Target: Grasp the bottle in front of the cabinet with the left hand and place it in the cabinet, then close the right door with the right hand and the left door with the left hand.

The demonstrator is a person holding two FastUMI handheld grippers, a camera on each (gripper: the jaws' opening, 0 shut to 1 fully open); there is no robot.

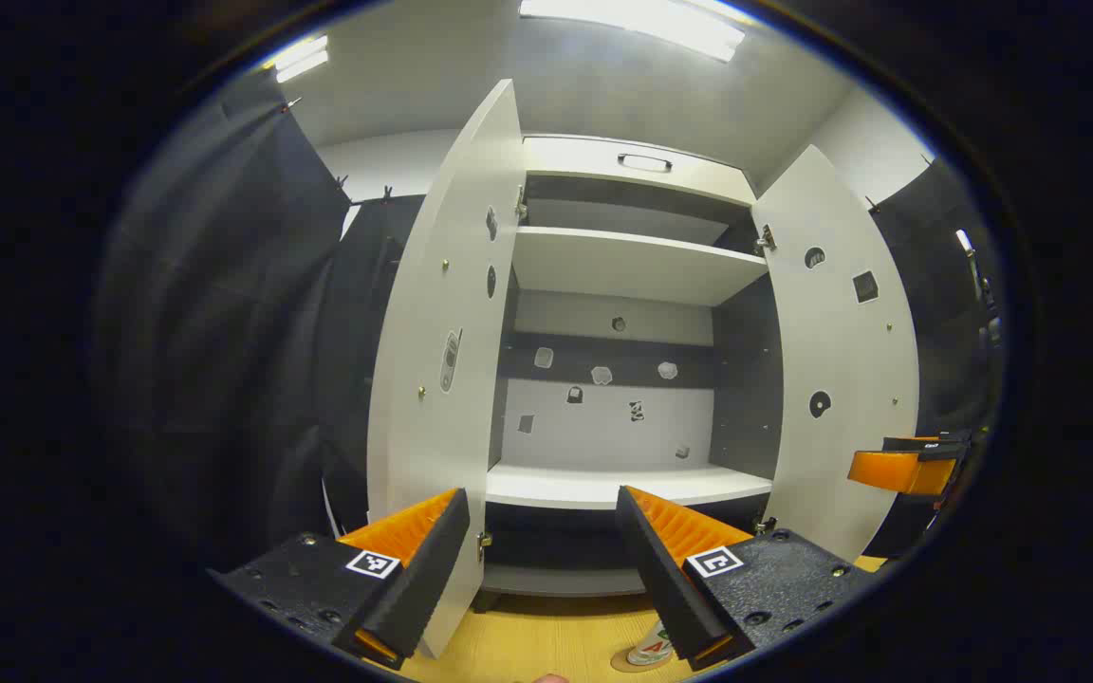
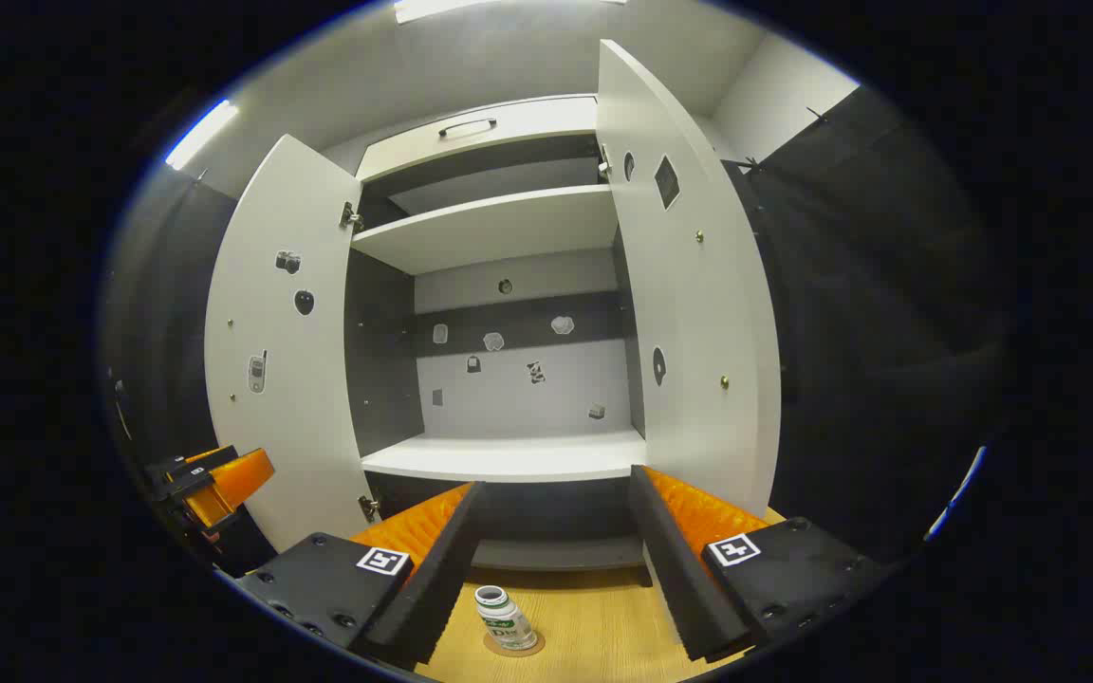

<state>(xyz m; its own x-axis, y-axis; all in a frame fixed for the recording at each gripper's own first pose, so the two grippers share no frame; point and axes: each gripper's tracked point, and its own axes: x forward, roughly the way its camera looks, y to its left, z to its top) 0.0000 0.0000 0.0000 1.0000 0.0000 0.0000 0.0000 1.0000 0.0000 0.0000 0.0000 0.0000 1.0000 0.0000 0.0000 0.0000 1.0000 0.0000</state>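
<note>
A small white bottle point(image 2: 504, 617) with a green label stands upright on a round disc on the wooden floor, in front of the white cabinet point(image 2: 509, 455). In the left gripper view the bottle point(image 1: 651, 650) peeks out low beside one finger. Both cabinet doors stand wide open: the left door point(image 1: 442, 332) and the right door point(image 1: 841, 379). My left gripper point(image 1: 542, 495) is open and empty, facing the lower shelf point(image 1: 603, 484) from above the bottle. My right gripper point(image 2: 556, 479) is open too, with the bottle below and between its fingers, not touched.
The cabinet has an upper shelf point(image 1: 632, 266) and a top drawer with a handle point(image 1: 644, 162). Small stickers dot its back wall and doors. Black cloth hangs on both sides. Each gripper appears off to the side in the other's view: the right gripper point(image 1: 907, 470), the left gripper point(image 2: 214, 484).
</note>
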